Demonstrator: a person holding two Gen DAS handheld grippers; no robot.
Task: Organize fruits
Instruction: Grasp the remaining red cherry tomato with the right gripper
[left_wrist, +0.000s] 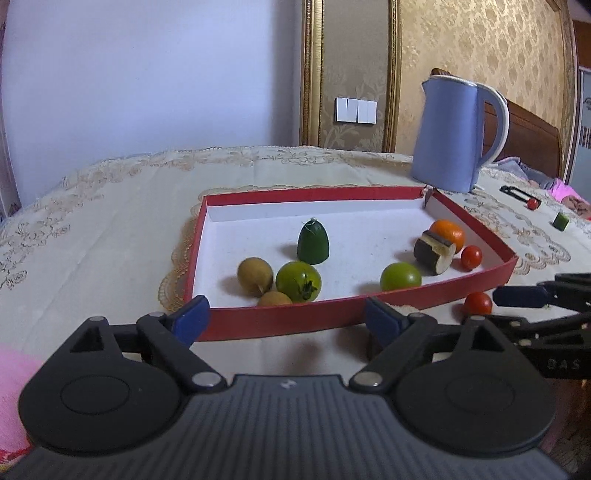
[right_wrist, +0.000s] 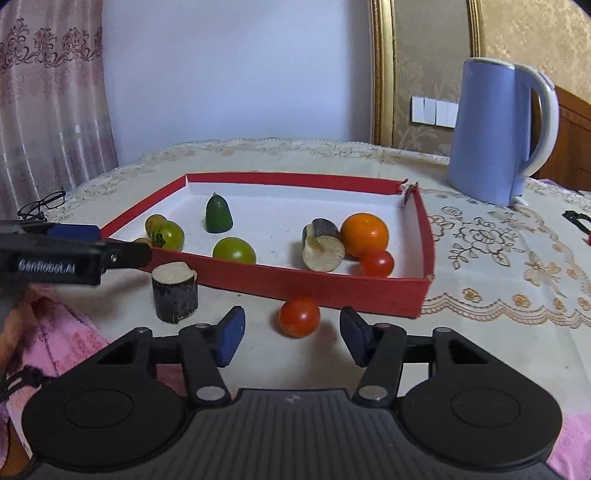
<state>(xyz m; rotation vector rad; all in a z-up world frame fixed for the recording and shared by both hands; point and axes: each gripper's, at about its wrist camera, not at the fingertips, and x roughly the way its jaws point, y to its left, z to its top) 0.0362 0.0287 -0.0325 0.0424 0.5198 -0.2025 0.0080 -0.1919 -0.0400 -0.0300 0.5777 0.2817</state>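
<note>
- Red tomato (right_wrist: 299, 316): round, glossy, no long axis; on the tablecloth (right_wrist: 480, 295) just outside the near wall of the tray (right_wrist: 332, 286).
- Right gripper (right_wrist: 291, 332): angled down, jaws apart either side of the tomato, pads not pressing.
- Left gripper (left_wrist: 284, 317): angled down, spread wide, empty, at the tray's near wall.
- Eggplant stub (right_wrist: 174, 291): cut cylinder, upright, dark skin, pale top.
- Tray: red card, white floor.

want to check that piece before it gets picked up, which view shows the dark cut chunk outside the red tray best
The right wrist view: the dark cut chunk stands whole on the tablecloth in front of the red tray, pale cut face up. In the left wrist view it is almost wholly hidden behind the left gripper, with only a sliver by one finger.
</note>
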